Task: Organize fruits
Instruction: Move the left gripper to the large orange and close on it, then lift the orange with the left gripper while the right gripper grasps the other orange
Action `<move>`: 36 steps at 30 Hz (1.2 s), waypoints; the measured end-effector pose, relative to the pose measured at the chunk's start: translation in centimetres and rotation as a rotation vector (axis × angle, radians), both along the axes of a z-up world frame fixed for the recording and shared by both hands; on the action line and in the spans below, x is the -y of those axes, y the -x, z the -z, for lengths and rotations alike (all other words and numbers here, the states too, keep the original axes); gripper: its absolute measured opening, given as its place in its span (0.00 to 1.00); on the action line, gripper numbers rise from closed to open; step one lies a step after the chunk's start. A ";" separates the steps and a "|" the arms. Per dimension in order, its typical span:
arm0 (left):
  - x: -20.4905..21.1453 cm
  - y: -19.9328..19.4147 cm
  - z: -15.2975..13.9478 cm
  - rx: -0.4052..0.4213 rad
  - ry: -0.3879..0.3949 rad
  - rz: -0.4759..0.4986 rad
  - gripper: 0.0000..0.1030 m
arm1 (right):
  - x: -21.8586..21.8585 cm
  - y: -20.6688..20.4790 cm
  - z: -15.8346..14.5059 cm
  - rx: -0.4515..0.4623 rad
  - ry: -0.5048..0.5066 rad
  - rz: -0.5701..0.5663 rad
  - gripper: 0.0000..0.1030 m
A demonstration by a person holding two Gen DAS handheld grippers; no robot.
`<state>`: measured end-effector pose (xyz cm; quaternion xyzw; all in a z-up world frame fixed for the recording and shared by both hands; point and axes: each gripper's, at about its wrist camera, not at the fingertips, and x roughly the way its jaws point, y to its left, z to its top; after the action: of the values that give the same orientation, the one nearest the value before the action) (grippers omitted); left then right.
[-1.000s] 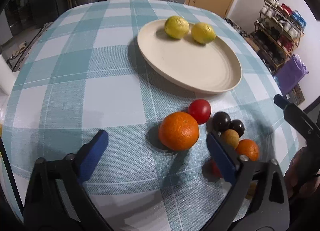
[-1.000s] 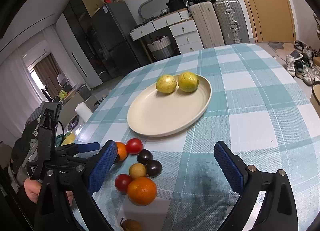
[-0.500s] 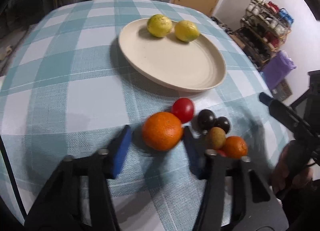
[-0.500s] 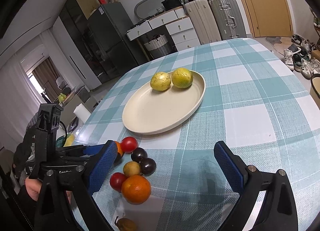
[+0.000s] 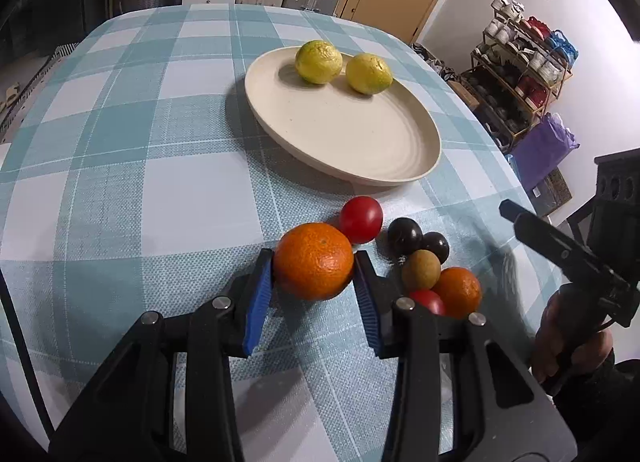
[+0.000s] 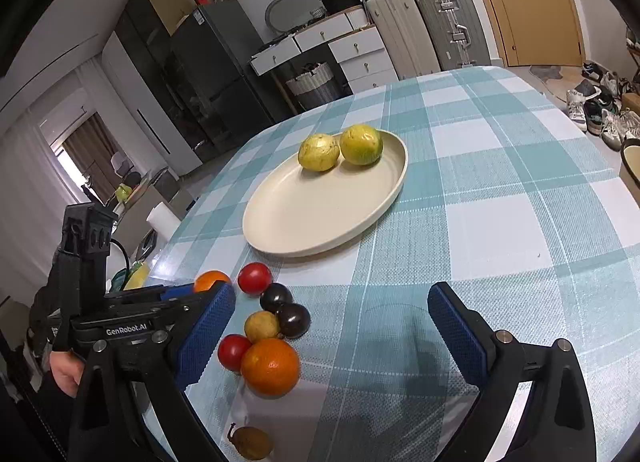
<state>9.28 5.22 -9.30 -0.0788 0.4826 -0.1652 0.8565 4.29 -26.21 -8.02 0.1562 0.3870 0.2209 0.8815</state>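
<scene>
The left gripper (image 5: 314,278) is clamping its ribbed blue pads on the dimpled large orange (image 5: 314,260), which is sitting on the woven checked tablecloth (image 5: 120,181) beside a glossy red tomato (image 5: 361,219); 1 second ago those fingers were standing wide apart. The right gripper (image 6: 332,326) is hovering with fingers spread, holding nothing. 2 rough yellow fruits (image 5: 319,61) are resting on the smooth cream plate (image 5: 360,141). A brown fruit (image 6: 250,442) is lying partly cut off.

Teal/white check tablecloth (image 5: 120,189), cream plate (image 5: 360,141) w/ yellow-green fruits (image 5: 319,61), orange orange (image 5: 314,260).
</scene>
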 end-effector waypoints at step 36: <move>-3.1 3.4 -2.1 0.056 0.062 -0.084 0.36 | -4.7 2.0 1.4 -0.063 0.164 -0.207 0.81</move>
<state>5.89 8.32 -7.19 -0.1209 0.4494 -0.1460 0.8730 2.32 -21.50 -9.46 0.0495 0.4454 0.2733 0.8511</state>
